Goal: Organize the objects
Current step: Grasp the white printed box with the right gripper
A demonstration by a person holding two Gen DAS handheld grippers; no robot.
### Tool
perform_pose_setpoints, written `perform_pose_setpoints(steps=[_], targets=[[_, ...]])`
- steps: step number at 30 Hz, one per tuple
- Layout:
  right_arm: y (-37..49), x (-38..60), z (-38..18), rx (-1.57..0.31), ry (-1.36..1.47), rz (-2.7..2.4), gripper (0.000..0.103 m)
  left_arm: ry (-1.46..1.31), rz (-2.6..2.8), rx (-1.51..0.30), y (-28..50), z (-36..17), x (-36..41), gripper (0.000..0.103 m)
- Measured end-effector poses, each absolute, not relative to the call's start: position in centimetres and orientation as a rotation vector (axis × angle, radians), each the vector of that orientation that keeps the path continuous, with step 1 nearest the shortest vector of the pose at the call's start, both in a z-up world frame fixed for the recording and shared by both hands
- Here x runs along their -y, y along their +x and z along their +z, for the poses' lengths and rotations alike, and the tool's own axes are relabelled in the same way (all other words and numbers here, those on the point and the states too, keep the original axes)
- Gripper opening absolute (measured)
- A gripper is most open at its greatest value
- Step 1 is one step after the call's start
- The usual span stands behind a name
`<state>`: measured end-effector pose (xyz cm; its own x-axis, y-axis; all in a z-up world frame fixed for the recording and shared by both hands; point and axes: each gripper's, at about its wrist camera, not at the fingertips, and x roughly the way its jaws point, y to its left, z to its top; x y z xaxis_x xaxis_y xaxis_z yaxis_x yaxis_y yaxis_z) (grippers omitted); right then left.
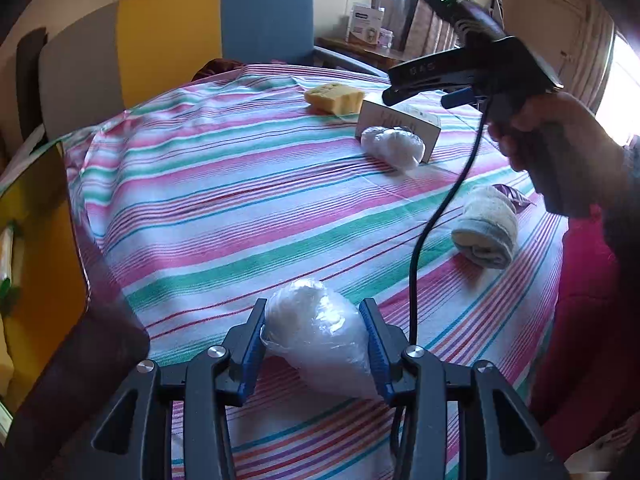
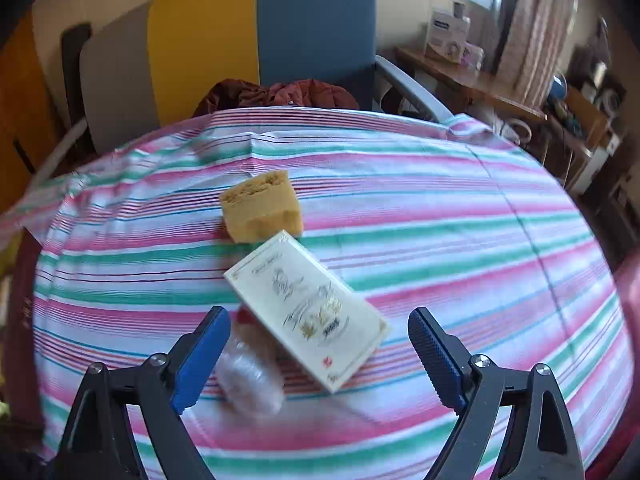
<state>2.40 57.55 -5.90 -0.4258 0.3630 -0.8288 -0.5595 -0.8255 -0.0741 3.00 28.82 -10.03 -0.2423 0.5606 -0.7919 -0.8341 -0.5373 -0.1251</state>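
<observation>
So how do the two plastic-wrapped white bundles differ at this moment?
The near bundle is clamped between the pads of the left claw; the far bundle lies free on the striped cloth, right beside the white box. The near one tapers to a point; the far one looks rounder and lumpy. Both are white stuff in clear plastic.

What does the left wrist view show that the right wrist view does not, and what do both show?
Only the left wrist view: the left gripper shut on a plastic bag, a rolled towel, and the hand holding the other gripper. Only the right wrist view: the right gripper, fingers open and empty. Both: the sponge, the white box, the striped cloth.
</observation>
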Motion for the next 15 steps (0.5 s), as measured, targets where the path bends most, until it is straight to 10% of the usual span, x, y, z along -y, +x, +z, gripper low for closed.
perform_pose_setpoints(steps=[5, 7, 9, 15], targets=[[-0.3, -58.8, -8.6, -0.263, -1.417, 2.195, 0.092, -1.031, 1.906, -0.374, 2.9, -10.2, -28.5, 0.045], [-0.3, -58.7, -9.2, -0.255, -1.422, 2.172, 0.061, -1.026, 1.907, -0.368, 2.8, -10.3, -28.4, 0.046], [0.2, -58.7, -9.3, -0.305, -1.406, 2.184, 0.051, -1.022, 1.909, -0.37, 2.9, -10.4, -28.4, 0.046], [2.1, -58.3, -7.4, -0.269, -1.301, 2.155, 0.051, -1.018, 1.917, -0.364, 2.9, -10.4, -28.4, 0.046]])
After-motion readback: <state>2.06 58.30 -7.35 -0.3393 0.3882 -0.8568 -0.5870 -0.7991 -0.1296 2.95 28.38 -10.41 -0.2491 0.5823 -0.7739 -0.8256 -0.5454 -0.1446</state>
